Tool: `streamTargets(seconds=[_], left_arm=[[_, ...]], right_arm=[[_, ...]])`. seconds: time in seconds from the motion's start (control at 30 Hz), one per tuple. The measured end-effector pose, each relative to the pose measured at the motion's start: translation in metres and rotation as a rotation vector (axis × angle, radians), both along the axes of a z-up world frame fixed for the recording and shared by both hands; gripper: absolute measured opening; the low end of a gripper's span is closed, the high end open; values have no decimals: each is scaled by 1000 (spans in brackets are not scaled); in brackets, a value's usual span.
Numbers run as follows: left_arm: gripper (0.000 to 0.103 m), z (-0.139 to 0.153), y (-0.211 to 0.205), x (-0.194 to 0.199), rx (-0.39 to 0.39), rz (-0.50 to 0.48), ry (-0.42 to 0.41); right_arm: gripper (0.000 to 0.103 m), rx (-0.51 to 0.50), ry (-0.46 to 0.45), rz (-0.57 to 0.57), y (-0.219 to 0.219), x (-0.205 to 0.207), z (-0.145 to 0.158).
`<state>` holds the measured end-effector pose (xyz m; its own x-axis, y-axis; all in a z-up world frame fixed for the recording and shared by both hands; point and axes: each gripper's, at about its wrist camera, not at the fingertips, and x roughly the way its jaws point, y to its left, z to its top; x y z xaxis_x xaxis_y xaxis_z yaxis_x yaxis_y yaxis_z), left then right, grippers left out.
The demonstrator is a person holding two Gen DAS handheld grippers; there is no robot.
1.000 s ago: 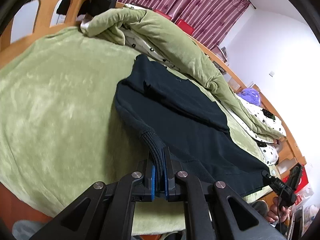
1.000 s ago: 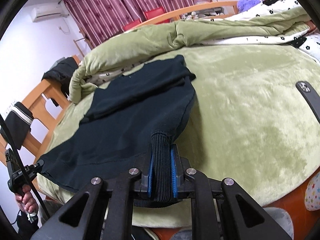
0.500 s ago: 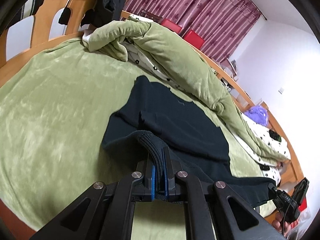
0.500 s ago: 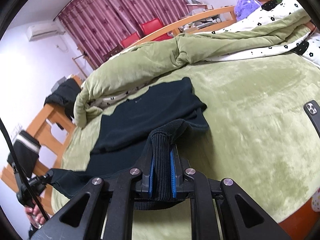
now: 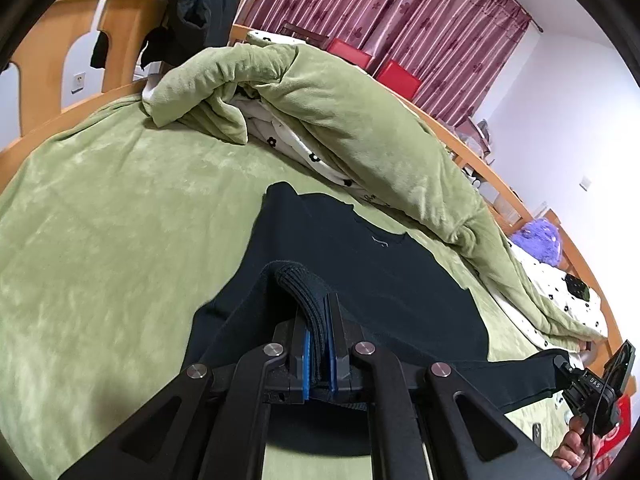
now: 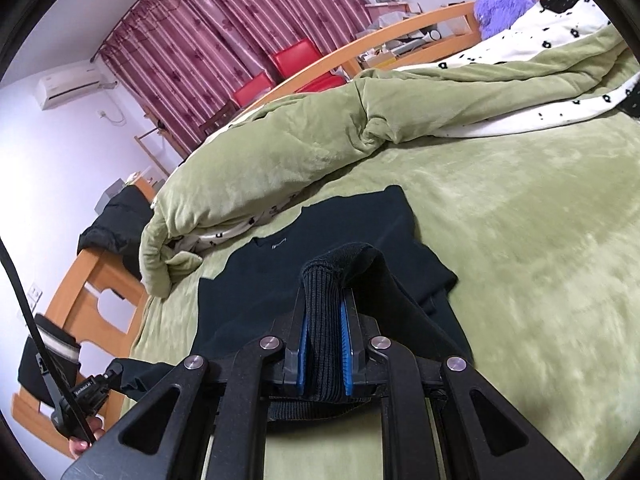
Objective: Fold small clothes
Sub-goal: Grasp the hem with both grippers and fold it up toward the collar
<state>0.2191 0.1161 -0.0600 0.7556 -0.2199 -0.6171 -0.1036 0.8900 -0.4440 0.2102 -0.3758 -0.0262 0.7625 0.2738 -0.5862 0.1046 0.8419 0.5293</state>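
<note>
A dark navy sweater (image 5: 360, 264) lies on the green bed cover (image 5: 120, 220), its collar toward the rolled duvet. My left gripper (image 5: 318, 344) is shut on the ribbed hem at one corner, and the hem is lifted and carried over the body of the sweater. In the right wrist view the same sweater (image 6: 328, 236) shows with its neck label facing me. My right gripper (image 6: 324, 352) is shut on the ribbed hem at the other corner, also raised above the lower half. Each gripper appears at the edge of the other view, with the hem stretched between them.
A rolled green duvet (image 5: 340, 120) with a white flowered lining lies just beyond the collar. A wooden bed frame (image 5: 52, 52) carries dark clothes (image 5: 192, 4). A purple plush toy (image 6: 500, 4) sits at the far end. Maroon curtains (image 6: 224, 32) and red chairs (image 6: 296, 56) stand behind.
Both grippers have carried the hem up and forward toward the collar. The lower half of the sweater has risen off the bed and now drapes over the upper half.
</note>
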Motion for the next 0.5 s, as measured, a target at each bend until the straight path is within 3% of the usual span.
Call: streamTargets(seconds=[0.27, 0.5], left_arm=[[7, -30, -3, 63, 13, 0, 62], [7, -52, -4, 81, -11, 13, 85]], right_arm=[[13, 7, 56, -10, -4, 69, -35], [17, -16, 109, -12, -2, 95, -72]])
